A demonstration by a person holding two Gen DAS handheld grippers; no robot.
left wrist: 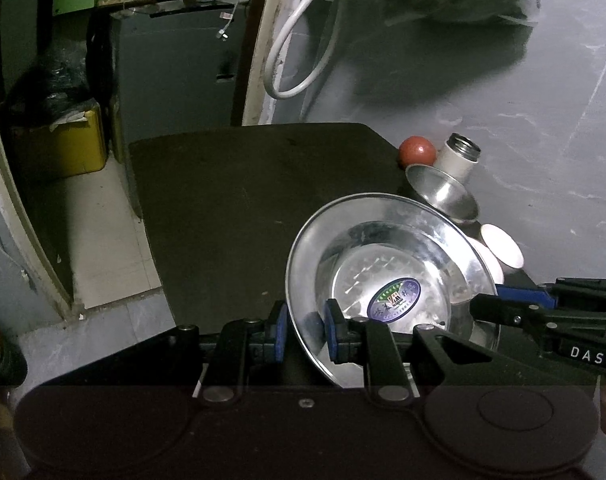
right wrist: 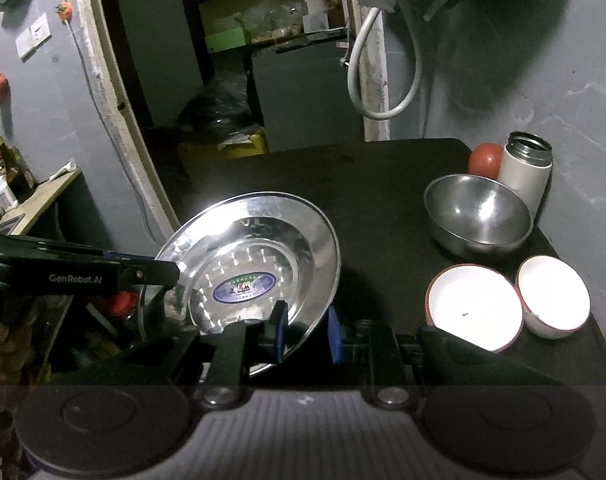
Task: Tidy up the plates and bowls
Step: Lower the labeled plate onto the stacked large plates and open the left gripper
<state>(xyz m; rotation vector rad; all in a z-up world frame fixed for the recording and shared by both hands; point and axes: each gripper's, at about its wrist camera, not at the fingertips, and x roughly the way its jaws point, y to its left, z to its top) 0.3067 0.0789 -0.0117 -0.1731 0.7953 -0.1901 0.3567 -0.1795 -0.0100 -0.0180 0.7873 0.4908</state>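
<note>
A shiny steel plate with an oval blue sticker is held tilted above the dark table. My left gripper is shut on its left rim. My right gripper is shut on its near right rim; the plate also shows in the right wrist view. A steel bowl sits at the table's right, with two white bowls in front of it.
A white flask with an open steel mouth and a red ball stand at the table's far right corner by the grey wall. A doorway with a yellow bin lies beyond the table's left edge.
</note>
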